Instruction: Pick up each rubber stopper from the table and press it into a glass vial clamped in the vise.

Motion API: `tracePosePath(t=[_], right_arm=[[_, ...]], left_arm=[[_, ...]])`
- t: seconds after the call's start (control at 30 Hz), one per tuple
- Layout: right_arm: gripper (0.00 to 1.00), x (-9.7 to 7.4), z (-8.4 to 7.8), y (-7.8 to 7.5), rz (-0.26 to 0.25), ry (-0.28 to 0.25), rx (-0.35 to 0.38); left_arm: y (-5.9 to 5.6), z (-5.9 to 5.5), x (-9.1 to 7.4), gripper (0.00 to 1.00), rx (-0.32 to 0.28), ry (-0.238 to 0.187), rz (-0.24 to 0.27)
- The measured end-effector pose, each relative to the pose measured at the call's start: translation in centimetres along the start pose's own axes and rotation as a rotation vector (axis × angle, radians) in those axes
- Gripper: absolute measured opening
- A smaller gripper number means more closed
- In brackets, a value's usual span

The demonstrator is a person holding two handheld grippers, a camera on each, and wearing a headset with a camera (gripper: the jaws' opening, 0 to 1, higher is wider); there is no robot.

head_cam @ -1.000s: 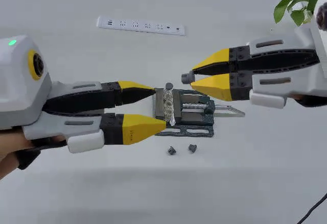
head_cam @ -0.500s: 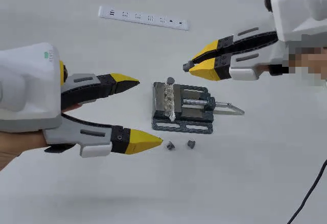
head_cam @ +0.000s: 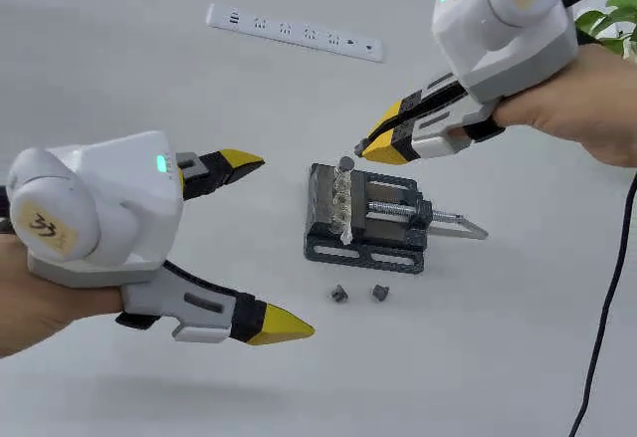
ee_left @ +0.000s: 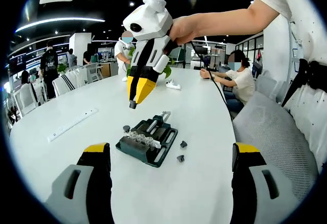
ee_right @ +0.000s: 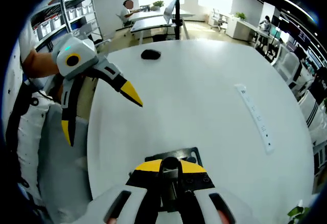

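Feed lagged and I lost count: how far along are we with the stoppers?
Done: one seated stopper caps the end vial in the vise. In hand: the right gripper is shut on a held stopper near the vise. Remaining: two loose stoppers on the table, other vials uncapped; left gripper open.

A small black vise sits mid-counter, clamping a row of glass vials. The vial at the end nearest the far edge carries a dark cap. Two loose stoppers lie on the near-edge side of the vise, just beside its base. The right tongs, pinched on a small dark stopper, hover close above the capped end without touching it. The left tongs gape wide on the vise's left-edge side, holding nothing. A white power strip lies toward the far edge.
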State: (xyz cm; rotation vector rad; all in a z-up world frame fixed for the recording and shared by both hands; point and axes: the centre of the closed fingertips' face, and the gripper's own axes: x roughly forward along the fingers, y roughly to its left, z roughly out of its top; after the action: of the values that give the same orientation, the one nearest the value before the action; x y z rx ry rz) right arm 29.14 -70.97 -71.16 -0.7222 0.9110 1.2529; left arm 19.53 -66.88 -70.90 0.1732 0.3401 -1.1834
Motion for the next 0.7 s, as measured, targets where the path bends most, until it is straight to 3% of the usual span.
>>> tracePosePath(t=[0.37, 0.7], right_arm=[[0.06, 3.7, -2.0, -1.6, 0.017, 0.118, 0.006], [0.06, 4.9, -3.0, -2.1, 0.022, 0.186, 0.006]], left_arm=[[-0.1, -1.0, 0.4, 0.99, -0.012, 0.012, -0.012], [0.2, -1.5, 0.4, 0.99, -0.023, 0.002, -0.015]])
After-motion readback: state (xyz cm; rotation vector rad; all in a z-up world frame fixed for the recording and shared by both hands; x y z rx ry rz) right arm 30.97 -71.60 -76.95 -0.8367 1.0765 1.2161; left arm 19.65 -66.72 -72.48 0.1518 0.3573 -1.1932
